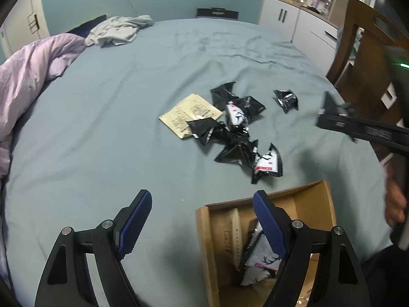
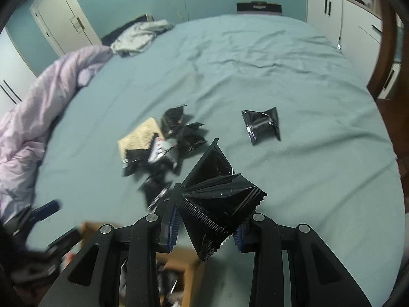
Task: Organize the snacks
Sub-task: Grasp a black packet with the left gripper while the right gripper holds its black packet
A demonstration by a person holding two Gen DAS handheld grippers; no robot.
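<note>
A black snack packet (image 2: 217,192) is pinched between the pads of my right gripper (image 2: 208,220), lifted off the blue-green bedsheet. In the left wrist view that gripper (image 1: 326,116) comes in blurred from the right. Several black and white packets (image 1: 235,120) lie heaped on a beige packet (image 1: 191,115), and a single black packet (image 1: 286,99) lies apart to their right. My left gripper (image 1: 202,194) hangs open and empty over the near left corner of a cardboard box (image 1: 314,197), which holds a few packets (image 1: 258,255).
A purple duvet (image 1: 30,76) is bunched along the left side of the bed, with grey clothing (image 1: 120,30) at the far end. A wooden chair (image 1: 363,38) and white cabinets (image 1: 288,18) stand to the right. A person's hand (image 1: 395,204) holds the right tool.
</note>
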